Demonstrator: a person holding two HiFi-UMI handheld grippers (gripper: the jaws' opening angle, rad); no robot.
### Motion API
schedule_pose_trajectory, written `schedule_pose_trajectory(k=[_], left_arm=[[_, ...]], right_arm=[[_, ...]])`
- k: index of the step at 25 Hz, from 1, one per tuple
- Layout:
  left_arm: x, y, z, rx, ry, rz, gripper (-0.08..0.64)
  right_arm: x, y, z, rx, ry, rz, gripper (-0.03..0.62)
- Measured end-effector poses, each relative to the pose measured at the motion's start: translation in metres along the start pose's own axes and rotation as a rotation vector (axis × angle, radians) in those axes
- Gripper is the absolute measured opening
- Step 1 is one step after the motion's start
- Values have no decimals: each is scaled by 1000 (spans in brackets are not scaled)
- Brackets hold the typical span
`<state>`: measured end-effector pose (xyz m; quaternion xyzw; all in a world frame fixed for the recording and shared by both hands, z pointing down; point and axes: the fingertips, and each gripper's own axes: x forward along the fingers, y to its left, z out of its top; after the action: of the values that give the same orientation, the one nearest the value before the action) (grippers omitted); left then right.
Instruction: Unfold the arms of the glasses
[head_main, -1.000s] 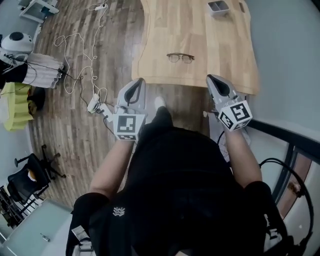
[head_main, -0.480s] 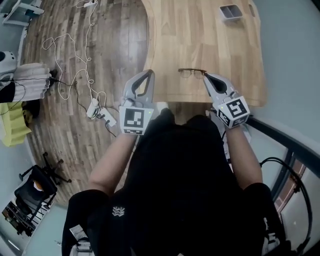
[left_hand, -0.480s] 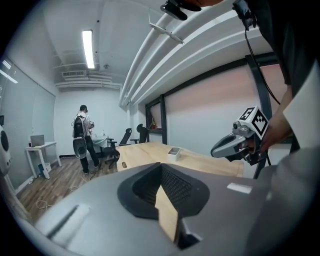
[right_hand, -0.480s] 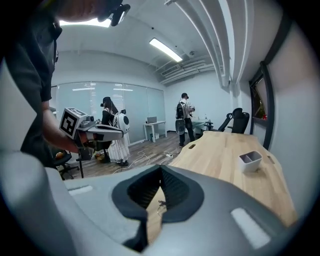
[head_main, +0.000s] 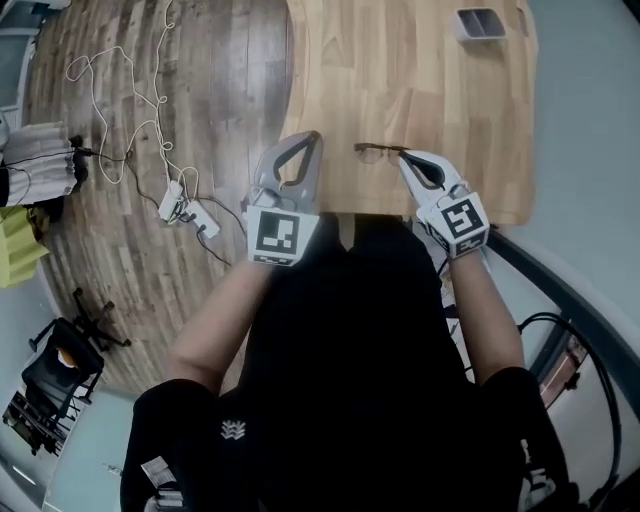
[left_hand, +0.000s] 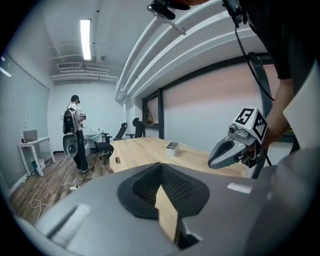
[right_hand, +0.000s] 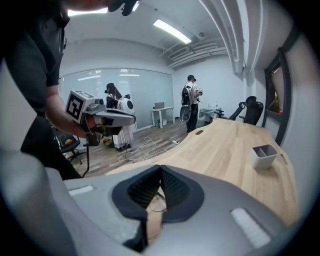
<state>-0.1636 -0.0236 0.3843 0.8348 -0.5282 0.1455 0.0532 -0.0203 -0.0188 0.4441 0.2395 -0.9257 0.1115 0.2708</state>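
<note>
Just below the centre of the head view, the left grey hand-held gripper (head_main: 311, 137) hangs over the near left edge of the light wooden desk (head_main: 430, 80), clenched on nothing. To its right, the right grey hand-held gripper (head_main: 403, 157) is also clenched and empty. Its tip is just beside the thin dark-rimmed glasses (head_main: 376, 150), which lie on the desk near its front edge. Farther off, at upper right, sits a small grey tray (head_main: 480, 22). White cables (head_main: 120, 70) trail over the wooden floor (head_main: 230, 60) at upper left.
</note>
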Motion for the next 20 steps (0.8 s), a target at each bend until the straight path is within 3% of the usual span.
schedule_pose_trajectory(k=[3, 14, 20], left_arm=[[15, -1, -19, -7, 38, 14, 6], [47, -21, -71, -36, 142, 44, 6], [53, -27, -86, -46, 175, 37, 6]], right_arm=[[23, -9, -22, -55, 45, 21, 2], [74, 1, -80, -250, 158, 240, 44], [90, 1, -95, -367, 234, 265, 54]])
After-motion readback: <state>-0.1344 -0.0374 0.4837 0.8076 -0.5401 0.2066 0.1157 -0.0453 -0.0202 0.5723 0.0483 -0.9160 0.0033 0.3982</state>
